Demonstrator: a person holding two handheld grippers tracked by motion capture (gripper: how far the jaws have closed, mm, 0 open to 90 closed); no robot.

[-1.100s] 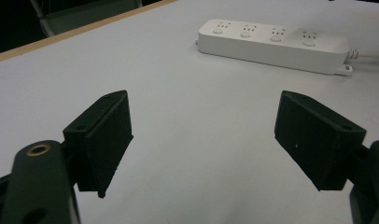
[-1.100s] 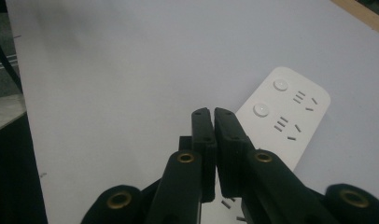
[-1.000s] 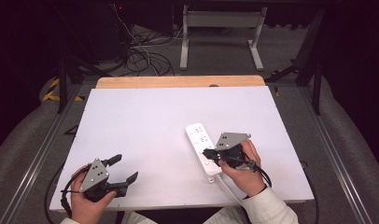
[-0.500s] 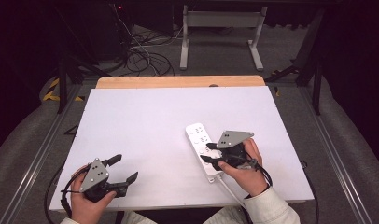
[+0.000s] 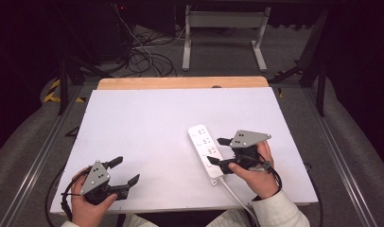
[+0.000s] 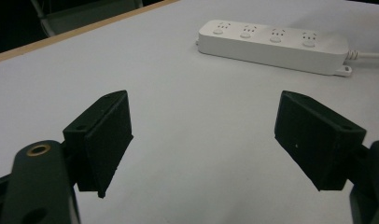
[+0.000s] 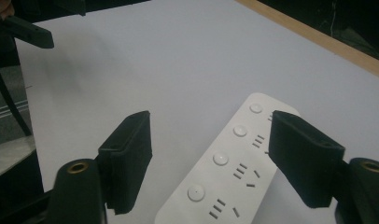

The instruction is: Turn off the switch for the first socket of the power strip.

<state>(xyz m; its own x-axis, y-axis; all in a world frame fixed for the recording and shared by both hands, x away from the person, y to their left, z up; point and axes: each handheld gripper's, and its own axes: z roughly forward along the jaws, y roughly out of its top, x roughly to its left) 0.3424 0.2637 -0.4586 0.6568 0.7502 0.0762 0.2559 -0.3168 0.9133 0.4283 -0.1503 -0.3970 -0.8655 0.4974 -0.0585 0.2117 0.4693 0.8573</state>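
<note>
A white power strip (image 5: 205,150) with several sockets and round buttons lies flat on the white table (image 5: 147,123), right of centre, its cord running off the front edge. My right gripper (image 5: 217,151) hovers open right over the strip's near half, jaws spread on either side of it in the right gripper view, where the power strip (image 7: 229,168) passes between them. My left gripper (image 5: 124,171) is open at the front left corner, holding nothing; its view shows the power strip (image 6: 271,44) far ahead on the table.
A wooden strip (image 5: 180,82) edges the table's far side. Beyond it are metal frame legs (image 5: 223,38) and loose cables (image 5: 143,56) on the floor. Metal rails run along both sides of the table.
My right gripper has shifted slightly forward and left over the power strip. The left gripper has stayed put.
</note>
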